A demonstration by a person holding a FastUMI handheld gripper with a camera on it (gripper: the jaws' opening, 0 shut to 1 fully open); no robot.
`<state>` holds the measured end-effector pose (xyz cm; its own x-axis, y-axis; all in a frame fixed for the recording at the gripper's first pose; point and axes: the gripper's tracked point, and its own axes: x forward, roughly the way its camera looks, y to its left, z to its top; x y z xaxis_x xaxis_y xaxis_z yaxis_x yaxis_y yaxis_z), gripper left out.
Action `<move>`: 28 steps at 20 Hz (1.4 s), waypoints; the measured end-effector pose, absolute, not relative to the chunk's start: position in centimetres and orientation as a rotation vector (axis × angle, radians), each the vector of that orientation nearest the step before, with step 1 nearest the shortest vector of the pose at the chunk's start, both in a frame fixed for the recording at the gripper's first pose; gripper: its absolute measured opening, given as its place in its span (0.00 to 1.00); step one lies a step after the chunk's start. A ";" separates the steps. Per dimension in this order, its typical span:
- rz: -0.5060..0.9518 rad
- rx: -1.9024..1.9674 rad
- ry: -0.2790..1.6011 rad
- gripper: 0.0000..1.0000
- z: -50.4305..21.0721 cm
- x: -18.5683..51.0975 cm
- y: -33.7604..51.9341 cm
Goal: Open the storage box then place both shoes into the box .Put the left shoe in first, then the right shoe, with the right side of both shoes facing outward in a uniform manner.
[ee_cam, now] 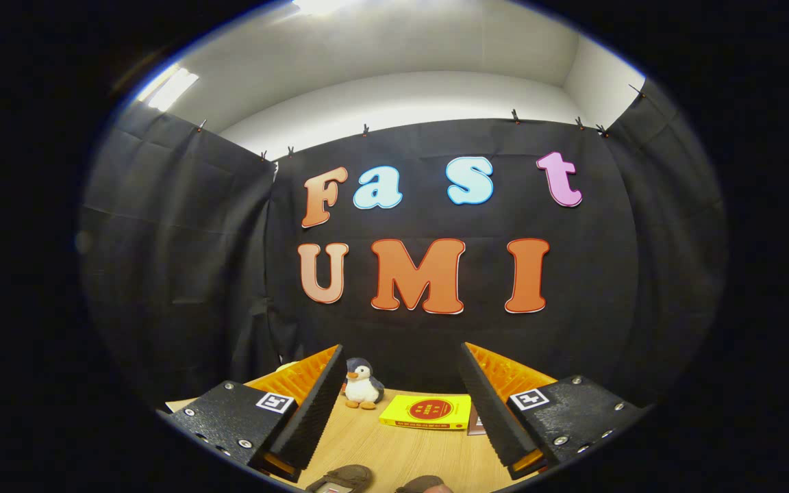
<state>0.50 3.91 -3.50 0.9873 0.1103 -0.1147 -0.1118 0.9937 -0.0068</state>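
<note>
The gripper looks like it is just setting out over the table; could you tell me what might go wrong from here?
1. The gripper is open and holds nothing, and only the tops of two brown shoes peek in below the fingers, so telling left from right may be hard.
2. The penguin toy and yellow book lie just ahead of the fingers on the wooden table; a forward sweep could knock them.

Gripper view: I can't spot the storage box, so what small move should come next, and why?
Probably tilt the tongs downward. They're open, holding nothing, aimed over the wooden table at the penguin toy and yellow book. Two brown shoes peek in just beneath them, so the work likely lies lower.
</note>
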 end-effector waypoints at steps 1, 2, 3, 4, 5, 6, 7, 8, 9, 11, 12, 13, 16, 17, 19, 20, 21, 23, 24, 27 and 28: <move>0.123 -0.009 0.141 0.99 -4.4 0.4 4.5; 0.137 -0.004 0.168 0.99 -5.3 0.1 5.0; 0.149 0.000 0.195 0.99 -6.1 0.1 5.7; 0.156 0.003 0.217 0.99 -6.8 0.0 6.1; 0.160 0.008 0.238 0.99 -7.6 -0.1 6.4; 0.168 0.020 0.258 0.99 -8.5 -0.2 6.9; 0.180 0.039 0.281 0.99 -9.2 -0.4 7.5; 0.200 0.062 0.310 0.99 -10.3 -0.6 8.4; 0.223 0.087 0.349 0.99 -11.5 -0.9 9.4; 0.282 0.146 0.447 0.99 -14.4 -1.3 11.7; 0.312 0.174 0.494 0.99 -15.6 -1.7 12.9; 0.338 0.199 0.541 0.98 -17.1 -2.1 14.0; 0.429 0.262 0.684 0.97 -20.8 -3.6 17.8; 0.456 0.289 0.736 0.97 -22.1 -4.2 19.0; 0.500 0.348 0.824 0.97 -24.1 -5.2 21.3; 0.519 0.374 0.862 0.97 -25.0 -5.6 22.2; 0.533 0.386 0.890 0.97 -25.9 -6.1 23.0; 0.554 0.394 0.953 0.97 -28.0 -6.9 24.6; 0.568 0.410 0.984 0.97 -29.1 -7.4 25.4; 0.609 0.554 1.104 0.97 -31.7 -9.1 28.3; 0.599 0.608 1.158 0.97 -32.7 -9.5 29.0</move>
